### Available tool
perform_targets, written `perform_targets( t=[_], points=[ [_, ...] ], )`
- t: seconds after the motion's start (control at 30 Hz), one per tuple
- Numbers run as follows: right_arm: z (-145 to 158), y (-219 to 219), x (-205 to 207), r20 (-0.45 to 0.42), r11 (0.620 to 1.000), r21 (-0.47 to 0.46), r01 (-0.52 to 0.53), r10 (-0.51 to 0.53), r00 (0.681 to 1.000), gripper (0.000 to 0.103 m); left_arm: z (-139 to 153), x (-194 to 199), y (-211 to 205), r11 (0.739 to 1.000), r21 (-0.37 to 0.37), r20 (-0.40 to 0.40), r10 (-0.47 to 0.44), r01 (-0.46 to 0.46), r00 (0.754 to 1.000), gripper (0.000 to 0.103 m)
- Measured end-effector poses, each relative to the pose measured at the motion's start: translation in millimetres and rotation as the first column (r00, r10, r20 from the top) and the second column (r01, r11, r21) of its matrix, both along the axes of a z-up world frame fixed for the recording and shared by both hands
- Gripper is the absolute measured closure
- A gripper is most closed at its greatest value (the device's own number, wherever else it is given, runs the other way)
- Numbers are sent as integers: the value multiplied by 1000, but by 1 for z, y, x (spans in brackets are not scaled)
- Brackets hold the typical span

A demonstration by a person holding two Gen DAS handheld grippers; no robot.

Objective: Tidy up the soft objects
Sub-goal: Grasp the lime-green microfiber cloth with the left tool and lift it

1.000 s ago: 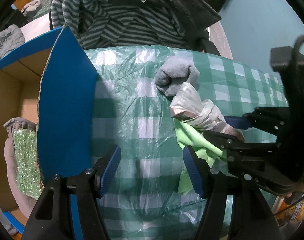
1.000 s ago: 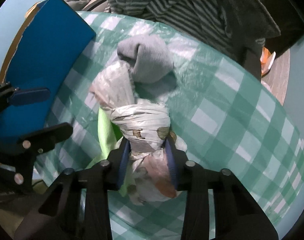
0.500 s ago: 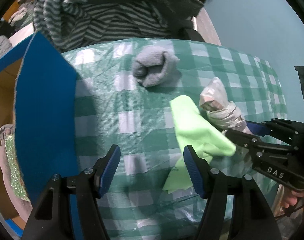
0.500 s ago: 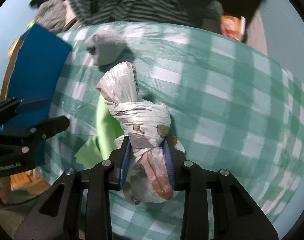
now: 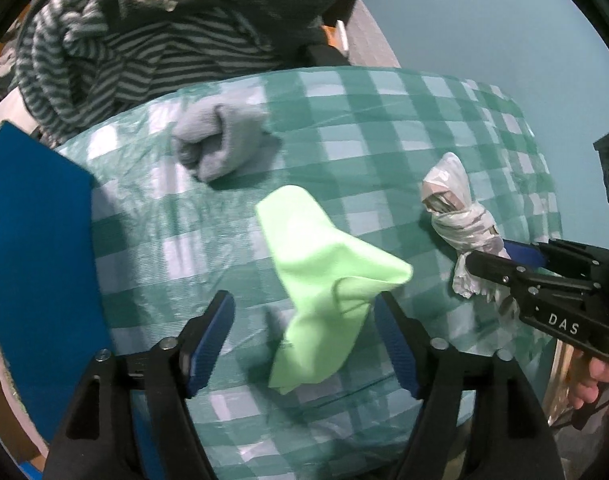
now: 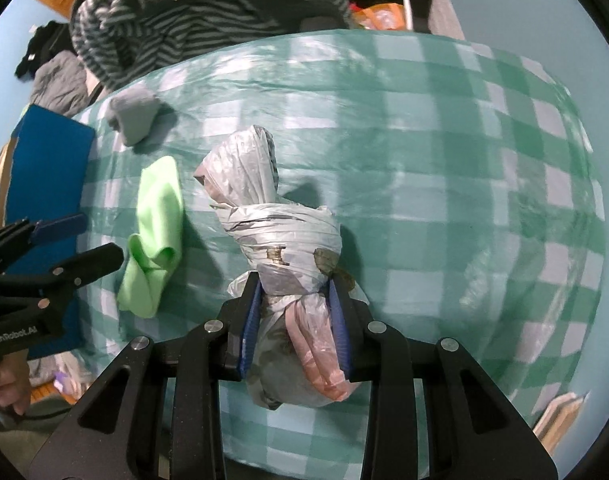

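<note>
A lime-green cloth (image 5: 324, 264) lies crumpled on the checked table cover (image 5: 384, 120). My left gripper (image 5: 304, 308) hovers over its near end. Its jaws are opening, with the cloth between the blue pads but not pressed. My right gripper (image 6: 294, 292) is shut on a knotted grey plastic bag bundle (image 6: 272, 232), held above the table to the right of the cloth. The same bundle (image 5: 456, 216) shows in the left wrist view. A rolled grey sock (image 5: 220, 148) rests farther back on the left, apart from both grippers.
A cardboard box with a blue flap (image 5: 36, 248) stands off the table's left edge. A striped garment (image 5: 144, 48) is piled behind the table. Pale blue floor or wall lies to the right. A person's hand (image 5: 600, 384) holds the right gripper's handle.
The right gripper carried the bag bundle to the right, off the green cloth and away from the sock. The left gripper shifted right over the uncovered cloth, and its jaws spread wider.
</note>
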State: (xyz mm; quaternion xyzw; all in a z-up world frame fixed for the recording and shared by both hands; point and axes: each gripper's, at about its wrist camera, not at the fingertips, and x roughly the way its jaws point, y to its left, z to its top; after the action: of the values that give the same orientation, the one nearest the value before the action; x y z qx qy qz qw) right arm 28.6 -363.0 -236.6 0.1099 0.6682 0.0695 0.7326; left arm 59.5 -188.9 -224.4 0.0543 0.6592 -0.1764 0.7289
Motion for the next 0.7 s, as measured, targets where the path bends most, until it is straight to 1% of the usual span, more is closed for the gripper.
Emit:
perform_targets(
  t=[0.07,0.17,0.27,0.3,0.33,0.43,0.5,0.67,0.7],
  points=[
    [0,-5,-2,0,1000,1,18,-18,1000,71,0,-3,-6,1000,3,1,-15,15,1000,25],
    [0,-8,-4,0,999,4,33,-33,999,70,-8,-5,-13,999,33,-12,-32,32,999,24],
    [1,-9,-5,2,999,16,37,-37,999,68,-19,-6,-18,997,68,-33,-27,29,999,24],
    [3,-11,-8,3,999,18,35,-35,999,64,-22,-5,-19,997,77,-35,-24,26,999,24],
    [3,-9,-7,5,999,19,33,-33,999,58,-24,-5,-20,996,89,-31,-19,22,999,24],
    [8,-8,-8,23,1000,22,19,-20,1000,46,-30,-4,-23,994,111,-28,-9,12,1000,24],
    [10,-9,-10,32,1000,20,12,-12,999,44,-34,-2,-24,992,127,-28,-3,7,1000,24],
    [11,-7,-12,35,999,30,-18,17,999,43,-44,-1,-29,986,168,-29,-3,8,1000,24],
    [11,-6,-12,35,999,29,-26,25,999,43,-44,0,-30,987,163,-22,0,3,1000,23]
  ],
)
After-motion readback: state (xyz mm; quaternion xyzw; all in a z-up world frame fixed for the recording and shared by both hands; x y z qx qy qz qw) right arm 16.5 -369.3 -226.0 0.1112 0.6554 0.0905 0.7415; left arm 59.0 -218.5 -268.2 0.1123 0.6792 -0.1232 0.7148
